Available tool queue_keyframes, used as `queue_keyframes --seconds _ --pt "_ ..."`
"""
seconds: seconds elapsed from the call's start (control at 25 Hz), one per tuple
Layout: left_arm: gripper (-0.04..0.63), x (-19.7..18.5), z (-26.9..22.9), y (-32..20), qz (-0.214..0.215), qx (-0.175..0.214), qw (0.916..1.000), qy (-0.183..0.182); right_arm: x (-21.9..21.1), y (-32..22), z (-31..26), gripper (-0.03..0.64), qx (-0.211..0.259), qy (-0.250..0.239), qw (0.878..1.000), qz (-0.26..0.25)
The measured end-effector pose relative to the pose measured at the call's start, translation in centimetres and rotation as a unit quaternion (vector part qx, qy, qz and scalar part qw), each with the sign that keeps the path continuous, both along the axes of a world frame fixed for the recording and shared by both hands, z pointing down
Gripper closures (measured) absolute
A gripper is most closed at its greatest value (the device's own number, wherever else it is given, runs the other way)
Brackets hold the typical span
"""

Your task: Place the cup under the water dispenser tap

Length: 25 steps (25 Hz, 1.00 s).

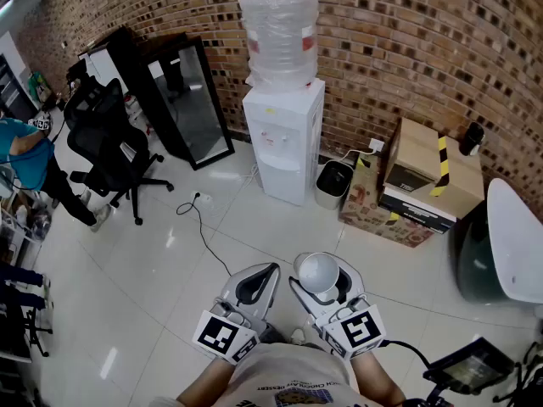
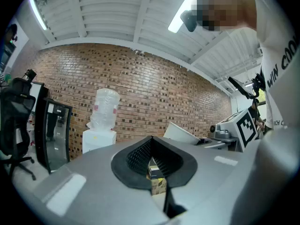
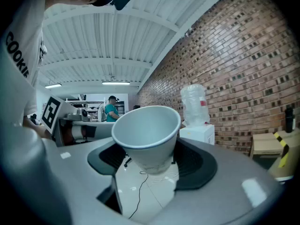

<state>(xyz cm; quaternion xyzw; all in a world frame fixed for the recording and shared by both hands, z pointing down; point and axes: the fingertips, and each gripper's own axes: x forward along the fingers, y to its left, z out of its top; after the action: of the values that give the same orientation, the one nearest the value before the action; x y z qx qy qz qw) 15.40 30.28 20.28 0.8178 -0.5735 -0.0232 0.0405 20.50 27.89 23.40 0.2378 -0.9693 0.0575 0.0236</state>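
The white water dispenser (image 1: 282, 138) stands against the brick wall with a clear bottle (image 1: 280, 34) on top; its taps (image 1: 273, 136) face me across the white floor. A white paper cup (image 1: 319, 273) sits between the jaws of my right gripper (image 1: 323, 285), which is shut on it. In the right gripper view the cup (image 3: 146, 136) is tilted with its mouth toward the camera, and the dispenser (image 3: 198, 132) shows far behind it. My left gripper (image 1: 254, 285) is beside it, shut and holding nothing. From the left gripper view the dispenser (image 2: 98, 139) is far off.
A black office chair (image 1: 109, 147) and a black glass-door cabinet (image 1: 188, 100) stand left of the dispenser. A cable (image 1: 199, 223) lies on the floor. A small bin (image 1: 333, 183) and cardboard boxes (image 1: 424, 181) stand right of it. A person in teal (image 1: 21, 155) is far left.
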Motion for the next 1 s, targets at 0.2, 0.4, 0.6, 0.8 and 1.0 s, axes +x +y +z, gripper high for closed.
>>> queue_keyframes --seconds 0.2,0.4,0.6,0.8,1.0 --pt "0.603 -0.2 0.6 -1.3 -0.004 -0.002 1.0000 0.003 -0.1 -1.4 0.4 0.290 0.006 0.001 1.000 -0.003" --pt "0.603 -0.8 1.1 -3.4 -0.003 -0.006 0.9999 0.011 -0.7 -3.3 0.7 0.290 -0.001 0.012 1.000 -0.001" --pt "0.603 -2.0 2.2 -5.6 -0.001 -0.011 0.9997 0.022 -1.7 -5.2 1.7 0.290 -0.003 0.021 1.000 -0.002" --pt "0.603 -4.0 2.8 -8.2 0.000 -0.017 0.9993 0.032 -3.6 -7.8 2.1 0.290 -0.007 0.029 1.000 0.003" --pt "0.603 -6.5 3.3 -11.2 0.004 -0.026 0.9990 0.035 -6.0 -10.8 2.7 0.290 -0.014 0.033 0.999 0.007"
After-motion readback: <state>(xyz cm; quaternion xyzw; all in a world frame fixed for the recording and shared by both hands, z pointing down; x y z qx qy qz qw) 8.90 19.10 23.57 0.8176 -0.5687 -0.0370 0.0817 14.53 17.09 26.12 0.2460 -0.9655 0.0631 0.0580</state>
